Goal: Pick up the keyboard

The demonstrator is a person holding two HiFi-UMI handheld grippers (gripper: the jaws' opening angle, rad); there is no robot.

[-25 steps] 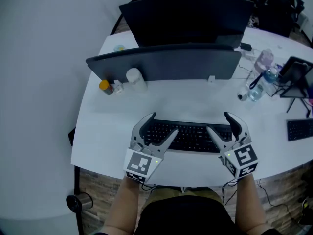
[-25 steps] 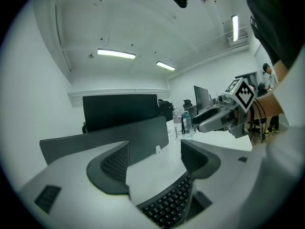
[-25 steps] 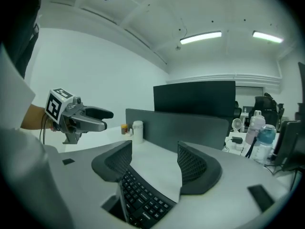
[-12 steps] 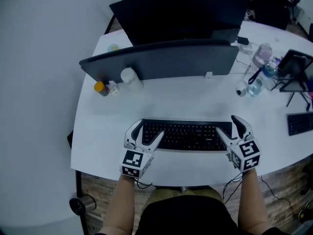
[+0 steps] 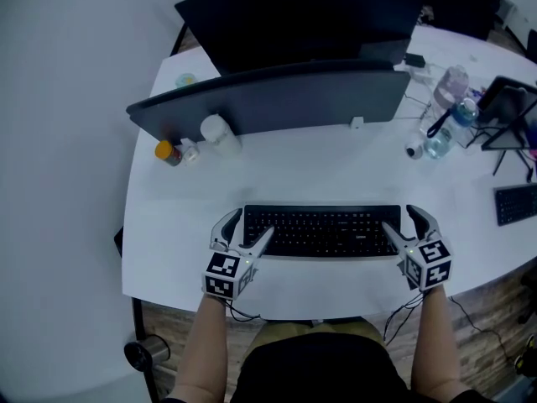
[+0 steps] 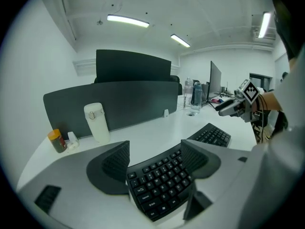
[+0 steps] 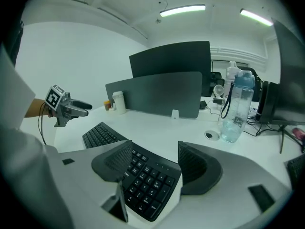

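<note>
The flat black plastic keyboard (image 5: 323, 231) lies near the front edge of the white desk (image 5: 336, 175) — stiff, light, probably slick. The left gripper (image 5: 247, 229) and right gripper (image 5: 404, 227) gape apart, straddling its short ends — the sensible holds.

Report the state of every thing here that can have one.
left claw, open, keyboard's left end between its jaws
right claw, open, keyboard's right end between its jaws
keyboard, flat on the desk, not gripped
water bottle, upright, capped
white flask, upright, lid shut
orange-lidded jar, upright, lid on
</note>
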